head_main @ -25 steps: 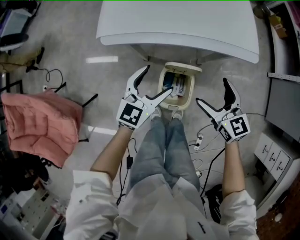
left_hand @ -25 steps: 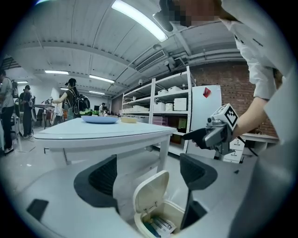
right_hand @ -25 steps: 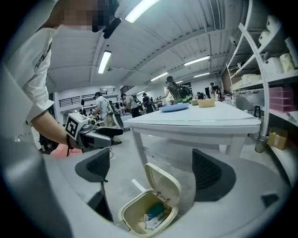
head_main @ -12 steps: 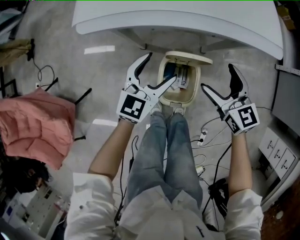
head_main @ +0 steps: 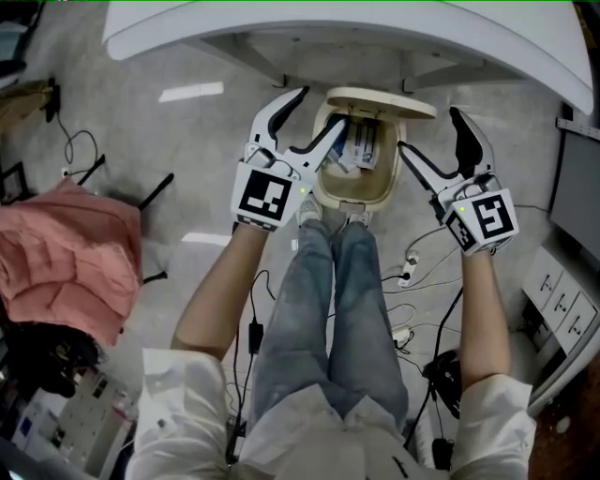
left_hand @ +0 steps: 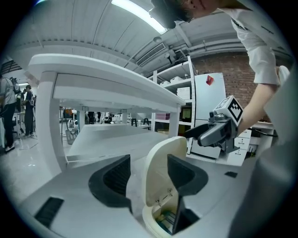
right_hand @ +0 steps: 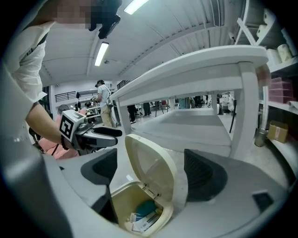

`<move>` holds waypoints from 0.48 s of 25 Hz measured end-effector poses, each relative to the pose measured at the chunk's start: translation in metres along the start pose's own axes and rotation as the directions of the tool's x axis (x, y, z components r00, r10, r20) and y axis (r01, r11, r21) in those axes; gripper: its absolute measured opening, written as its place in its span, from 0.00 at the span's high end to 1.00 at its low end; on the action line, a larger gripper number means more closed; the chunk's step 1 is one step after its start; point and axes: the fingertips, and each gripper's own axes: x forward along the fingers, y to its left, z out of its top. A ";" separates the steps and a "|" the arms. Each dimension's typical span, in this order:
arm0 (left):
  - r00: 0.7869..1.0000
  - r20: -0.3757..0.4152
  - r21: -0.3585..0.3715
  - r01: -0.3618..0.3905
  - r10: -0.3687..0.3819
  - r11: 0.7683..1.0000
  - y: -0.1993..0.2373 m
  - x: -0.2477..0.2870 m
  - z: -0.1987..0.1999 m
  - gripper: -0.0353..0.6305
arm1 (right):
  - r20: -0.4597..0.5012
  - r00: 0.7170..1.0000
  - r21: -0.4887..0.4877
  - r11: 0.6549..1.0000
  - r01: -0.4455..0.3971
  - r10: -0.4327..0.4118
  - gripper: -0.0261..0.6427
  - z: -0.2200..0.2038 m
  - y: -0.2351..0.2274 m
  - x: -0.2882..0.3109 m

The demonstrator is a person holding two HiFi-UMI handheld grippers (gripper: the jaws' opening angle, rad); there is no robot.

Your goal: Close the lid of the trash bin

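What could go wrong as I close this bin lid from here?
1. The left tongs, jaws just closing, straddle the upright lid at its edge without gripping; a glancing push could slip off.
2. The bin stands free on the floor; pushing may slide or tip it.
3. The table overhangs closely; raised tongs might strike it.

Trash bin on floor, before table

You have no words or numbers to read here. The left marker cube and right marker cube bear only black-and-white square patterns. Print on the wrappers in the trash bin and on the cabinet's red diamond sticker is too small to read.
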 end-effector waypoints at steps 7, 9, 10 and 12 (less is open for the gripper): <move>1.000 -0.010 0.013 0.013 -0.012 1.000 0.003 0.016 -0.013 0.61 | 0.002 0.999 0.016 0.999 0.046 -0.046 0.33 -0.011 -0.019 0.016; 1.000 -0.015 0.017 0.010 -0.009 1.000 0.004 0.019 -0.016 0.63 | -0.006 0.999 0.009 0.999 0.052 -0.052 0.35 -0.016 -0.022 0.020; 1.000 -0.018 0.021 0.008 -0.008 1.000 0.005 0.021 -0.018 0.64 | -0.010 0.998 0.003 0.998 0.055 -0.055 0.36 -0.018 -0.024 0.022; 1.000 -0.021 0.031 0.006 -0.005 0.999 0.007 0.024 -0.020 0.66 | -0.017 0.998 -0.008 0.998 0.062 -0.062 0.39 -0.020 -0.026 0.024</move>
